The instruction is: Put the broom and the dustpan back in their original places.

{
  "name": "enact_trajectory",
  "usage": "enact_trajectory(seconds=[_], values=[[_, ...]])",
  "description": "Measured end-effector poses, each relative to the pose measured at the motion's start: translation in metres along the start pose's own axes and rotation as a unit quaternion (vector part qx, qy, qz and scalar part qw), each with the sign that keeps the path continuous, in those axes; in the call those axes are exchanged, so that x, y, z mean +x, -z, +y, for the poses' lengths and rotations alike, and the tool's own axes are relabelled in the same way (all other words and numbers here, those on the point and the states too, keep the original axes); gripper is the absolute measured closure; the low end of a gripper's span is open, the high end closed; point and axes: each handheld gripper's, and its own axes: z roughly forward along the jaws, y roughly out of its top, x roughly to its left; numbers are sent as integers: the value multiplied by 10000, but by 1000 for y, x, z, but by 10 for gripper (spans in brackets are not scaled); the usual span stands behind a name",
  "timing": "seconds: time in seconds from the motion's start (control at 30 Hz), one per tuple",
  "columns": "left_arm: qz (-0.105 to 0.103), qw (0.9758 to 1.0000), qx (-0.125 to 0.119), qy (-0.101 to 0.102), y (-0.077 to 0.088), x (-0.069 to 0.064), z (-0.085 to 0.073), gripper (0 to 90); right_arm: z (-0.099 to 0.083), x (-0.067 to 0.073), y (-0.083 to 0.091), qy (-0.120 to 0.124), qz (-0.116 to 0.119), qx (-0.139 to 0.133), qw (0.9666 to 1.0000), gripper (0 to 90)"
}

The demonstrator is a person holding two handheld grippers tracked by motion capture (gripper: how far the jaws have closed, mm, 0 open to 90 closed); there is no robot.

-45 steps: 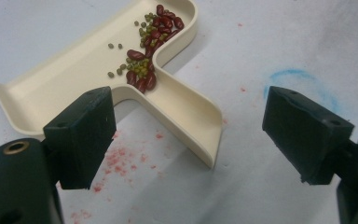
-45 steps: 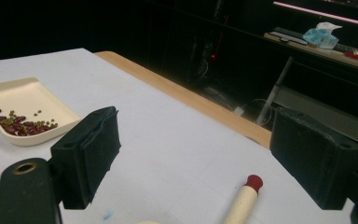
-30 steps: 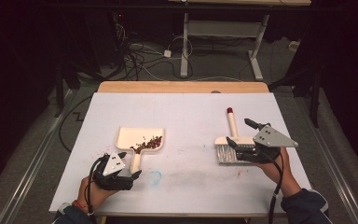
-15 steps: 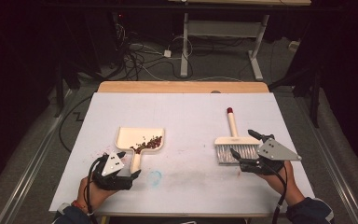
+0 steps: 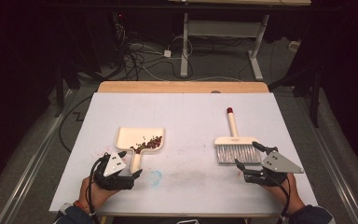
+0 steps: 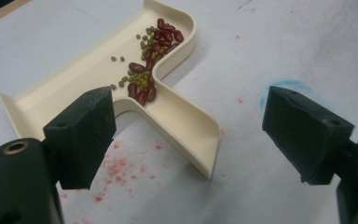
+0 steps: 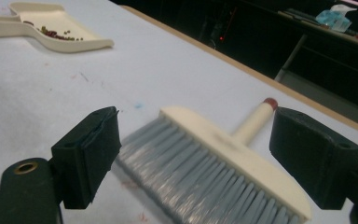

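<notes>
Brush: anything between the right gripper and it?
Nothing visible. The brush lies flat on the white table, bristles toward the open right gripper, with bare surface between. The dustpan sits far off by the left gripper.

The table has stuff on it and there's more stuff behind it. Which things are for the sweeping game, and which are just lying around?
For the sweeping:
- dustpan
- beans in the dustpan
- brush
- left gripper, open near the dustpan handle
- right gripper, open by the bristles

Just lying about:
- cables on the floor
- desk frame behind the table
</notes>
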Motion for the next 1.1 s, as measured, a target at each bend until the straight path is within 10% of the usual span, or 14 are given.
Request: enact_trajectory(seconds=[1.1], values=[[75, 9997, 128, -210, 3, -7, -2, 172, -6, 6, 3, 54, 219, 115, 9997, 163]])
